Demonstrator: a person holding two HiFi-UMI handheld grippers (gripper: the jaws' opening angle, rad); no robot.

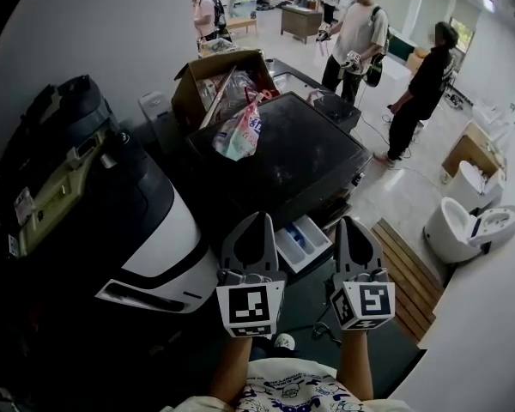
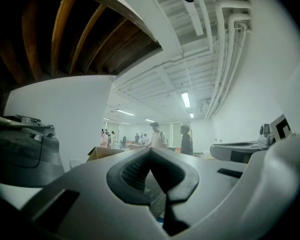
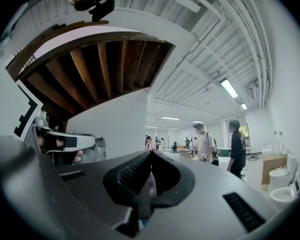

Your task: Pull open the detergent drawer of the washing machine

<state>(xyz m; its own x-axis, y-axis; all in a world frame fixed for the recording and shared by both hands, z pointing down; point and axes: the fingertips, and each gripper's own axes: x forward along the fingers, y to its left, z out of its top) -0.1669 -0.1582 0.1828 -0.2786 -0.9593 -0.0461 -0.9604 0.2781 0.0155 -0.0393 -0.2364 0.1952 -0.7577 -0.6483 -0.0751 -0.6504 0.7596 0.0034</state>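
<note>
I hold both tools side by side in front of me, and neither has anything in it. The left gripper (image 1: 260, 221) has its jaws closed tip to tip on nothing, and the right gripper (image 1: 347, 223) is closed and empty too. In the left gripper view (image 2: 150, 150) and the right gripper view (image 3: 150, 153) the black pads meet, with only the room beyond them. The detergent drawer (image 1: 302, 243) sits low between the two tips in the head view, at the front of the washing machine (image 1: 283, 157) under its dark top. It already stands out from the machine's face, with its white compartments and a blue insert open to view, so I judge the pull done or nearly done. Neither gripper looks to be touching it. I expect the drawer to be light, thin plastic that runs on short rails and slides easily until it hits a firm stop. It may be slick wherever detergent has dried or spilled. I would take it by the front panel's lower lip, near the middle, not by the thin compartment walls, and pull straight out so it does not skew and jam. A printed bag (image 1: 239, 131) on top of the machine is well clear of it.
</note>
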